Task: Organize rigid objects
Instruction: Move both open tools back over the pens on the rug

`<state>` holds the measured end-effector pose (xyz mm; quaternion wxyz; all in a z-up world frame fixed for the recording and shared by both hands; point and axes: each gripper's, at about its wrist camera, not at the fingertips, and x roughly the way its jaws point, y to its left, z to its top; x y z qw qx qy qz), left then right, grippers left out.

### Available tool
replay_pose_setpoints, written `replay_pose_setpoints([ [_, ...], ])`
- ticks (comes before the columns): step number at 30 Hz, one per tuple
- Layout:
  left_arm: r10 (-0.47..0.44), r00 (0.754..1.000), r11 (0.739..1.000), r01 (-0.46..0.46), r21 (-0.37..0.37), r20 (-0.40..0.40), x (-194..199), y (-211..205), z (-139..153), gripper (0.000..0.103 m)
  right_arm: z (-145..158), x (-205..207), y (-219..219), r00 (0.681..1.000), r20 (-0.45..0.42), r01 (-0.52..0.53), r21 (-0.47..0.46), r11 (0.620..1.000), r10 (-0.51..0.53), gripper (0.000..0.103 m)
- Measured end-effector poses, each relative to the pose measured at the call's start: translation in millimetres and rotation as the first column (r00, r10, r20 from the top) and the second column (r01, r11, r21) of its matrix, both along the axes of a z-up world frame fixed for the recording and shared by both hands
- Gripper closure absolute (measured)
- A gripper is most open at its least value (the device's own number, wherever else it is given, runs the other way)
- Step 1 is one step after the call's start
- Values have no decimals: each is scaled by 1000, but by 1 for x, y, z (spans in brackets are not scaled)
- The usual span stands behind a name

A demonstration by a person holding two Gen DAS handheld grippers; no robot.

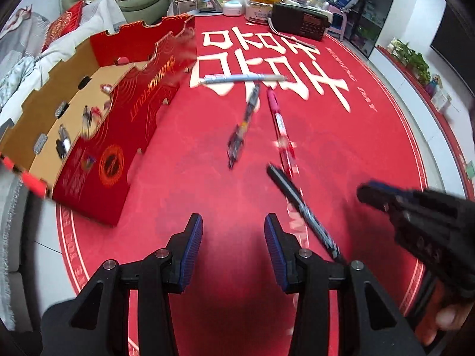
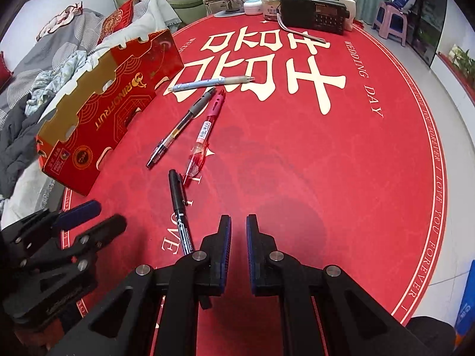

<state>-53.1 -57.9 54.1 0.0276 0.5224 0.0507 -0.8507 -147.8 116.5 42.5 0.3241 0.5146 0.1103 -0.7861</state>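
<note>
The cardboard box [image 2: 98,124] sits at the left edge of the bench [image 2: 341,178], open side up. Small items lie on its floor in the left wrist view; they are too blurred to identify. The left gripper [image 1: 233,247] hangs beside the box, jaws partly open with nothing between them. Right of the box, four pens lie loose on the red cloth: a light blue pen [image 2: 212,82] farthest off, a clear black pen [image 2: 179,129] and a red pen [image 2: 204,133] side by side below it, nearly touching at their far ends, and a black marker [image 2: 179,210] nearest. The right gripper [image 2: 238,249] hangs above bare cloth just right of the marker, jaws nearly closed and empty.

Probable faults from here:
- Jaws this narrow cannot straddle a pen; unless they are widened, the tips would push the marker aside.
- The marker's cap lies near the red pen's tip; a skewed pinch may disturb both.
- The two grippers hang near each other; reaching for the same pen risks collision.
- Round barrels may roll on contact.
</note>
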Motion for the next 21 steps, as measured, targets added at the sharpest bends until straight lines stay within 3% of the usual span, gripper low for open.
replay_pose_setpoints([
  [4, 17, 1000, 999, -16, 39, -22, -32, -10, 6, 56, -2, -10, -8, 1000, 17, -1, -27, 1000, 1, 92],
  [8, 11, 1000, 1000, -11, 2, -4, -66, -13, -2, 56, -3, -24, -22, 1000, 31, 4, -46, 999, -3, 92],
  [21, -1, 1000, 1000, 1, 18, 1, -102, -25, -20, 59, 0, -62, -74, 999, 35, 13, -70, 997, -10, 92],
])
